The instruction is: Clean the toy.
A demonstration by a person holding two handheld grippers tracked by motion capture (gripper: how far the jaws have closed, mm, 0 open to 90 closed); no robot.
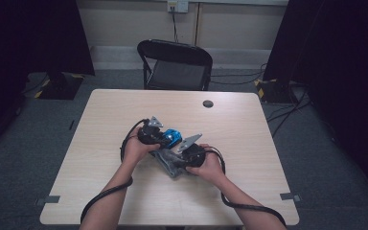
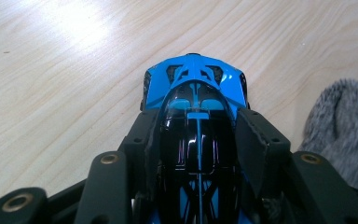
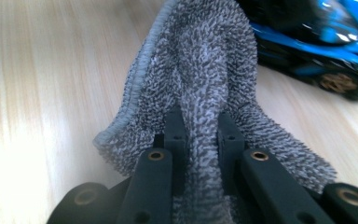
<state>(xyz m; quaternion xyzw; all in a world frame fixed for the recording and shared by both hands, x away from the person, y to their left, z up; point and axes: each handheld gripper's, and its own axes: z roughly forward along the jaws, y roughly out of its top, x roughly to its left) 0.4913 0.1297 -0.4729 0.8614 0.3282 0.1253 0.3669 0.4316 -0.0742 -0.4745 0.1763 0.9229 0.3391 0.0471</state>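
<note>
A blue and black toy car (image 2: 195, 100) sits on the light wooden table (image 1: 115, 110), held across its cabin by my left gripper (image 2: 198, 140), which is shut on it. In the high view the car (image 1: 173, 137) lies mid-table between the two hands, the left gripper (image 1: 160, 136) at its left side. A grey terry cloth (image 3: 200, 70) is pinched in a fold by my right gripper (image 3: 201, 135), shut on it. The cloth (image 1: 168, 162) trails on the table beside the right gripper (image 1: 179, 158). The car (image 3: 326, 42) stands just beyond the cloth in the right gripper view.
A black folding chair (image 1: 175, 64) stands behind the table's far edge. A small dark round cap (image 1: 208, 103) sits in the tabletop near the back. Cables trail from both grippers off the near edge. Dark curtains flank the room.
</note>
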